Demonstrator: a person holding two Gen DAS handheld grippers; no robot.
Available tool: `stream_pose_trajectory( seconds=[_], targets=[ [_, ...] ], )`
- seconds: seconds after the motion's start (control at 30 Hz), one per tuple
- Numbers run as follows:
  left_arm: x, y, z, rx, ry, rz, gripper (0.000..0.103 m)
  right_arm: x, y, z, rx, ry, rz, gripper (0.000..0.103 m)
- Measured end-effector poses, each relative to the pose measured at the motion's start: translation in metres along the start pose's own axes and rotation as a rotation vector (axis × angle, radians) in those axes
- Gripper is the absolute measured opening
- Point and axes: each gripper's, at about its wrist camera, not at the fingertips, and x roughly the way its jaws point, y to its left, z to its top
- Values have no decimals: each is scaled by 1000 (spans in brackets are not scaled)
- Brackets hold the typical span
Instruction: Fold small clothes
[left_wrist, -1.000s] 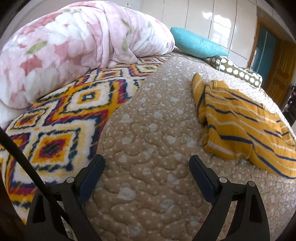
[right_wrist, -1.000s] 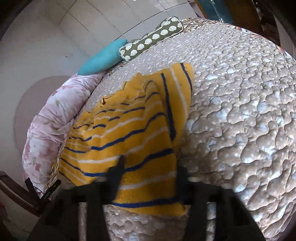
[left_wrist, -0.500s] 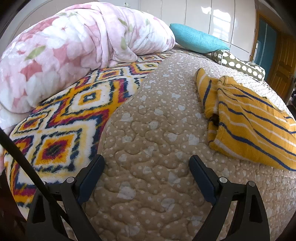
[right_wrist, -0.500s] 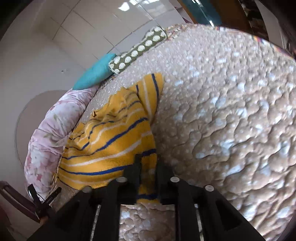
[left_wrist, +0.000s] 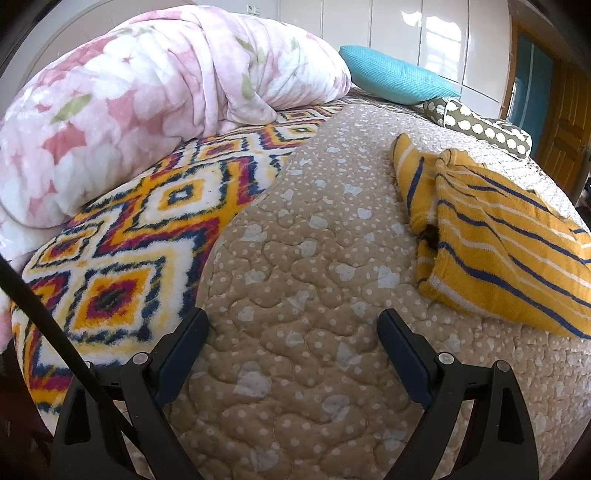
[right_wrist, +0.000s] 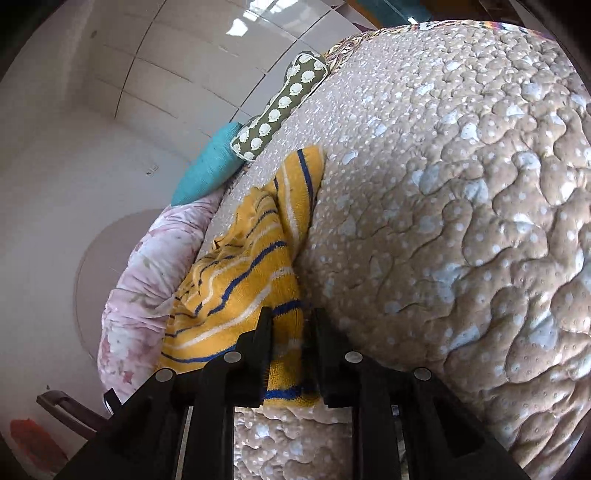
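A small yellow garment with blue and white stripes (left_wrist: 498, 240) lies on the beige quilted bedspread (left_wrist: 314, 258), to the right in the left wrist view. My left gripper (left_wrist: 291, 332) is open and empty above the quilt, left of the garment. In the right wrist view my right gripper (right_wrist: 290, 328) is shut on the near edge of the same garment (right_wrist: 243, 280), which is lifted and bunched, its far part trailing on the quilt (right_wrist: 461, 184).
A pink floral duvet (left_wrist: 147, 103) is heaped at the back left on a patterned fleece blanket (left_wrist: 147, 221). A teal pillow (left_wrist: 391, 77) and a green dotted bolster (left_wrist: 484, 129) lie at the bed's far end. White wardrobes and a wooden door stand behind.
My right gripper closed on the garment's near edge and pulled it up and over, bunching it. The left gripper stayed open and shifted only slightly.
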Motion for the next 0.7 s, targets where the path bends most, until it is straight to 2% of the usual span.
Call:
stream_pose_trajectory(
  seconds=[0.1,0.13,0.2,0.37,0.5,0.57,0.7],
  targets=[
    [-1,-3,7,23,61,-7,91,-4,-6,0,20,-8,29,21],
    [-7,-3,12,29,76,-33,86,-5,-7,0,27,-10,38,21],
    [-27,-6,26,25,34,-98,85,-6,-9,0,34,-12,49,21],
    [-48,-51,79,117,-40,-143,87,-9,-10,-1,40,-16,59,21],
    [-16,-110,124,213,-2,-145,88,-13,-13,-2,48,-24,63,21],
    [12,-134,142,237,22,-89,88,-16,-15,-4,54,-28,67,21],
    [64,-161,158,249,86,-13,88,-18,-15,-5,58,-30,70,21]
  ],
)
